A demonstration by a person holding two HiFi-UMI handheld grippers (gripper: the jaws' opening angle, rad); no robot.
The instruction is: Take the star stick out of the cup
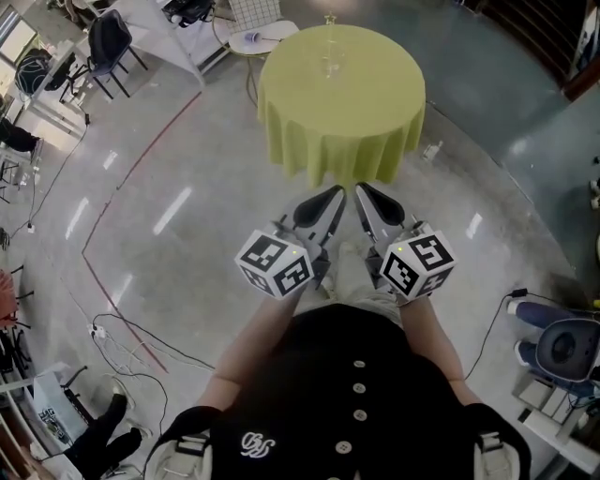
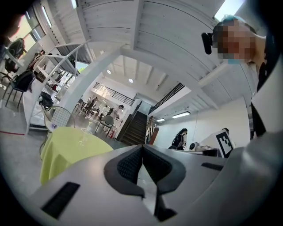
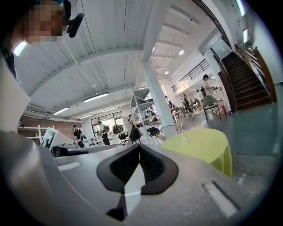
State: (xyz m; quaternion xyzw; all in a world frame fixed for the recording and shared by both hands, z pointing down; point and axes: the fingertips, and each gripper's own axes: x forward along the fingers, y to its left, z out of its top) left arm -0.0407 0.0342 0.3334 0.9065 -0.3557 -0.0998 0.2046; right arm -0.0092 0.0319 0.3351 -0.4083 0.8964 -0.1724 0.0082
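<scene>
A clear glass cup (image 1: 330, 62) stands on a round table with a yellow-green cloth (image 1: 341, 103) at the far middle of the head view. A thin star stick (image 1: 329, 21) rises out of the cup. My left gripper (image 1: 336, 195) and right gripper (image 1: 363, 193) are side by side close to my body, well short of the table. Both are shut with nothing between their pads. The left gripper view shows its shut jaws' tips (image 2: 142, 148) with the table (image 2: 66, 148) and the cup (image 2: 82, 137) far off to the left. In the right gripper view, the table (image 3: 201, 143) lies beyond the shut tips (image 3: 139, 149) to the right.
A small white side table (image 1: 255, 37) with a paper cup stands just left of the round table. Black chairs (image 1: 108, 42) stand at the far left. A bottle (image 1: 433, 150) sits on the floor by the cloth's right side. Cables (image 1: 122, 337) lie at the left, and equipment (image 1: 562, 349) at the right.
</scene>
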